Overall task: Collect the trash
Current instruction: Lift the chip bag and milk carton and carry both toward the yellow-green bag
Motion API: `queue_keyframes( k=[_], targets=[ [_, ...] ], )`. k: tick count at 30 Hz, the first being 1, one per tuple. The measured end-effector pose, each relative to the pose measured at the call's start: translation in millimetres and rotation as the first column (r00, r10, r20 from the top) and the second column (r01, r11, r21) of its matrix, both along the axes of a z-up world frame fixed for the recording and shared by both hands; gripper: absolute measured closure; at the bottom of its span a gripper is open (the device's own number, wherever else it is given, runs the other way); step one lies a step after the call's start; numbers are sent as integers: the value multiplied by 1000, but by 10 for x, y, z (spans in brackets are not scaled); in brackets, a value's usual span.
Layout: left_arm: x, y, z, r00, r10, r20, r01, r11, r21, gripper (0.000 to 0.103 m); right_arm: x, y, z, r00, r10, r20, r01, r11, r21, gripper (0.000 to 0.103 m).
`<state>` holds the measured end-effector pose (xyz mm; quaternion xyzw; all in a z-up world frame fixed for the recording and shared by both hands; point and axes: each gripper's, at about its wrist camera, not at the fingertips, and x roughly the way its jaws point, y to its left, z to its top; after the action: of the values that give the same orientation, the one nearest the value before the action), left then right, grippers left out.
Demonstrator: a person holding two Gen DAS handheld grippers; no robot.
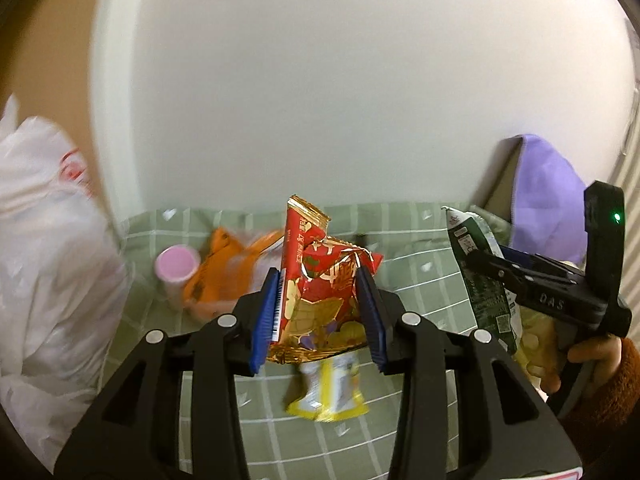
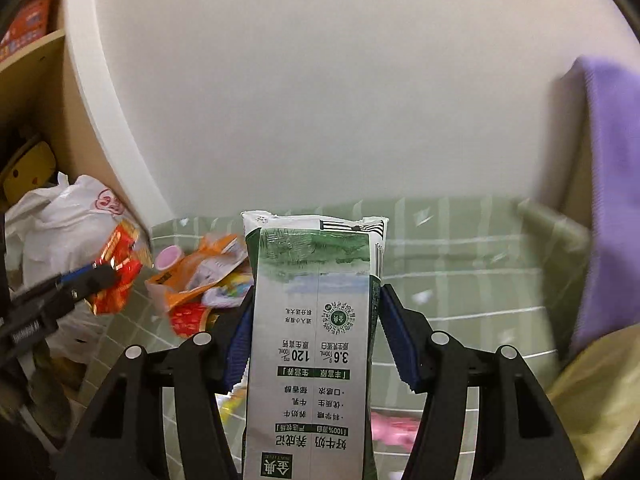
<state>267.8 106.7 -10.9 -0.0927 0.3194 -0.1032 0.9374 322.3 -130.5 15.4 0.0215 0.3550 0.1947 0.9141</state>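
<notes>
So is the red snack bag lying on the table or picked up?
Picked up. The left gripper pinches the red snack bag between its blue pads, crumpled, above the green checked cloth.

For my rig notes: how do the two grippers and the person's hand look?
Both grippers, left and right, are black plastic frames with round silver bolts and ribbed blue fingers. The right one shows a green light and raised letters. The hand wears a rust-orange sleeve.

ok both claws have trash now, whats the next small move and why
Probably carry the left claw over to the white plastic bag and let go there. It is shut on the red snack wrapper, lifted off the green checked cloth, and the bag sits just to its left. The right claw holds the milk pouch.
</notes>
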Motion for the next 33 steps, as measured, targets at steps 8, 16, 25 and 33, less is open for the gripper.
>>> queue_keyframes(
  k=[8,16,25,33],
  targets=[
    [63,-540,-17,987,-158,11,158,987,8,65,-368,-379,-267,996,-95,-7,93,991,-95,47],
    [145,-918,-315,966,-245,-84,248,969,24,65,-594,-774,-942,973,-177,-148,169,983,-65,47],
    [110,-967,-424,962,-242,-125,248,968,36,65,-478,-742,-1159,938,-132,-320,118,991,-63,45],
    [79,-957,-401,963,-240,-120,247,968,49,63,-257,-664,-1120,908,-111,-403,79,992,-97,45]
  ],
)
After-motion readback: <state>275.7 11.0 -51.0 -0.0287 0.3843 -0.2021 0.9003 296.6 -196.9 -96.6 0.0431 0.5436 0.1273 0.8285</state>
